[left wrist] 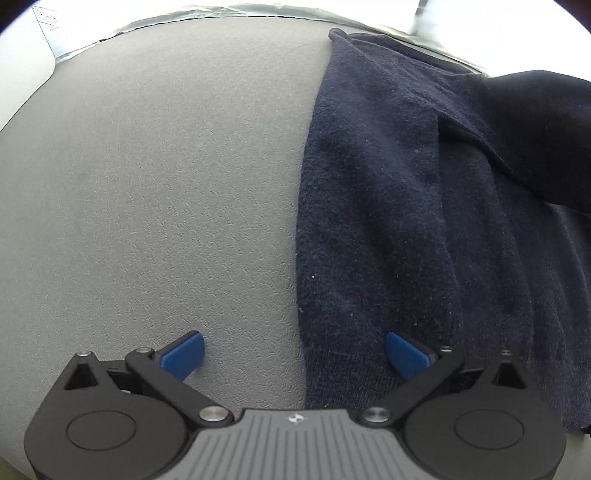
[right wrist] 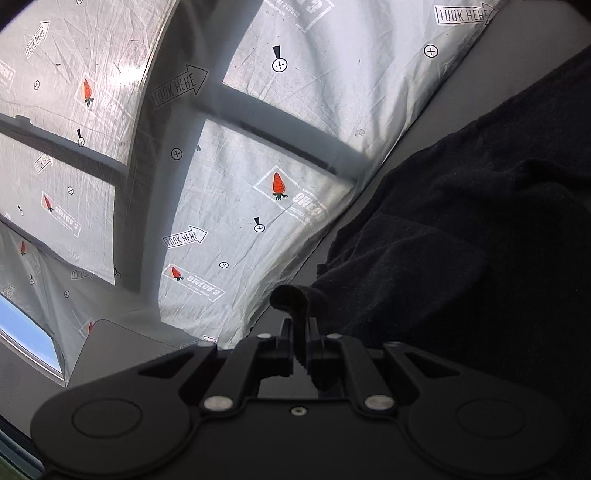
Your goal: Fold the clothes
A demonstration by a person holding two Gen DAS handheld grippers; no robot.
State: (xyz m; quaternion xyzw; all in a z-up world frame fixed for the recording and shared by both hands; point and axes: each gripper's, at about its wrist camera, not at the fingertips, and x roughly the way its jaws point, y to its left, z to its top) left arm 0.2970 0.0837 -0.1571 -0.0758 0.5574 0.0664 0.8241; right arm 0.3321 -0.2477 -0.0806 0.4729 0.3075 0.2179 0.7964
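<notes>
A dark navy knit garment [left wrist: 406, 206] lies on the grey textured table [left wrist: 155, 192], filling the right half of the left wrist view. My left gripper [left wrist: 295, 354] is open, low over the garment's left edge; its blue left pad [left wrist: 183, 354] is over bare table and its right pad [left wrist: 404, 352] is over the cloth. In the right wrist view my right gripper [right wrist: 301, 332] is shut on a fold of the same garment [right wrist: 461, 229], whose edge sticks up between the fingers. The cloth drapes away to the right.
A white printed sheet [right wrist: 258, 155] with carrots and "LOOK HERE" arrows covers the window behind the table. A dark flat panel [right wrist: 110, 347] stands at the lower left of the right wrist view. The table's far edge [left wrist: 221, 14] curves along the top.
</notes>
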